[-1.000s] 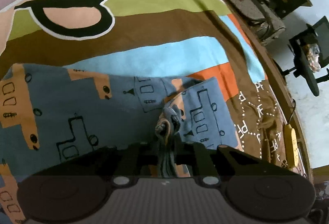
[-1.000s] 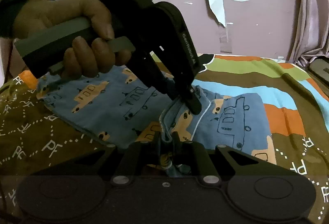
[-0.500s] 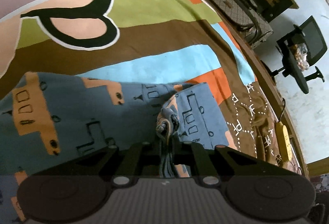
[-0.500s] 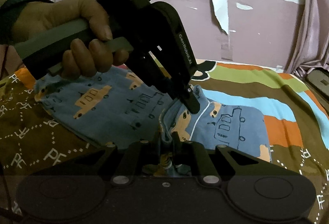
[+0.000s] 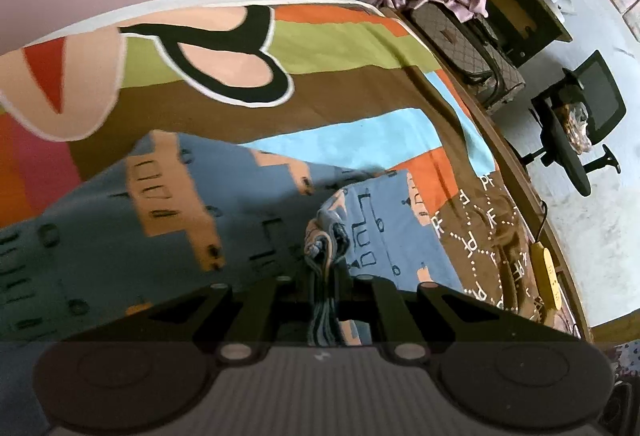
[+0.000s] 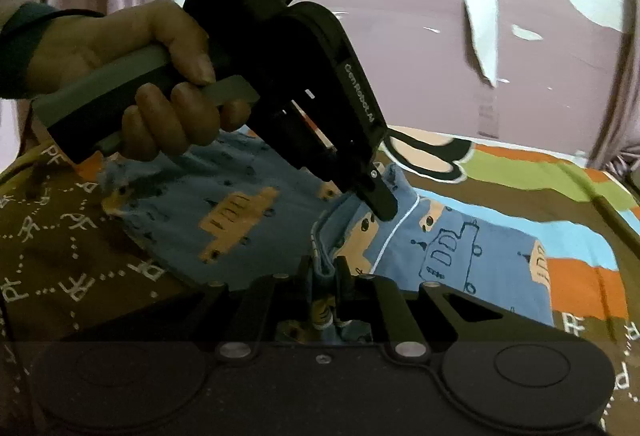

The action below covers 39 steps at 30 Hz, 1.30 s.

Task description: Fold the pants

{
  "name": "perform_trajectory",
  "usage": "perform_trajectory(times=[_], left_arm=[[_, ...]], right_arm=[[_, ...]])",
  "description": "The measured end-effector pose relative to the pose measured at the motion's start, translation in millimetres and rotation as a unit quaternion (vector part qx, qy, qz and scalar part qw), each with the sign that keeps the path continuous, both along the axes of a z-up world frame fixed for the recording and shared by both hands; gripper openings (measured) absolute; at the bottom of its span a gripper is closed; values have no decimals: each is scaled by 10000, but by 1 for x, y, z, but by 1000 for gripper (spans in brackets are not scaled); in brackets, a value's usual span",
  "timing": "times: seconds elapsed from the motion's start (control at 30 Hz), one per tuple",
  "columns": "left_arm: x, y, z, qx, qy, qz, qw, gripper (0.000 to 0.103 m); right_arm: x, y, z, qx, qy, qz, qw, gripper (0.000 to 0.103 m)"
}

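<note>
Blue pants point(image 5: 168, 236) printed with orange trucks lie on a striped bedspread point(image 5: 320, 92). My left gripper point(image 5: 326, 272) is shut on a bunched edge of the pants and lifts it off the bed. My right gripper point(image 6: 325, 268) is shut on another bunched edge of the pants point(image 6: 460, 248). In the right wrist view the left gripper point(image 6: 378, 202), held by a hand, pinches the cloth just beyond my right fingers. Part of the pants hangs folded between the two grips.
A brown patterned blanket point(image 5: 496, 244) lies at the bed's right side with a yellow power strip point(image 5: 546, 272). An office chair point(image 5: 580, 116) and a suitcase point(image 5: 468, 52) stand beyond the bed edge. A pink wall point(image 6: 440, 56) backs the bed.
Both grippers have risen with the pants, lifting the held edges higher off the bed. The cloth in the left wrist view has slid down and left.
</note>
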<state>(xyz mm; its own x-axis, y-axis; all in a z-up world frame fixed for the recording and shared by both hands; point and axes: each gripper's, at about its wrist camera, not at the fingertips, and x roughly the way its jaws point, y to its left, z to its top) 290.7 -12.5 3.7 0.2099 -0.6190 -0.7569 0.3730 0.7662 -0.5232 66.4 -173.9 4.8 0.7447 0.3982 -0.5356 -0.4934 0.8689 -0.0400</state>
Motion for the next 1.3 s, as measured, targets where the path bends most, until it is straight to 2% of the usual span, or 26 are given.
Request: perform_trajectory(times=[0.4,0.5,0.57,0.6,0.67,0.7,0.73,0.77,0.8,0.9,1.0,1.1,1.17,1.3], left_arm=[[-4,46,-11,161,24,279,9995,9],[-5,49,-17,228,-5,324,9992,16],[-7,51,-19,296,-1,367,9989,26],[-8,53,-18,289,-15,349,9990,27],[-12,57,-15,361,-68,350,9987,37],[-16,59,-13,421,-128,363,9984,40],[-20,62,-11,493,-226,389,9978,45],[-26,65,-7,585,-368,452,9966,54],[-32,68,-4,683,-519,527,9949,58],[-58,74,7,846,-1027,826,9877,61],[-84,79,8,591,-1229,1133,9842,60],[-100,78,1,276,-1078,1230,9861,58],[-110,73,-2,139,-1089,1143,9874,52],[-124,59,-3,158,-1197,847,9891,48]], right_arm=[[3,41,-11,-5,67,276,9996,10],[5,45,-17,-42,130,369,9992,15],[5,41,-18,51,193,436,9989,26],[4,38,-15,72,198,447,9988,30],[1,29,-7,80,129,534,9985,56],[-1,24,-2,39,71,574,9983,65],[-2,19,4,-52,4,641,9979,69],[-3,13,11,-201,-84,770,9968,75],[-3,8,19,-405,-195,901,9949,83],[3,-6,40,-1141,-420,1310,9839,95],[19,-12,57,-1764,-224,1709,9691,95],[41,-12,66,-2025,156,1755,9633,95],[52,-12,64,-1990,270,1727,9643,94],[76,-13,56,-1404,223,1716,9749,84]])
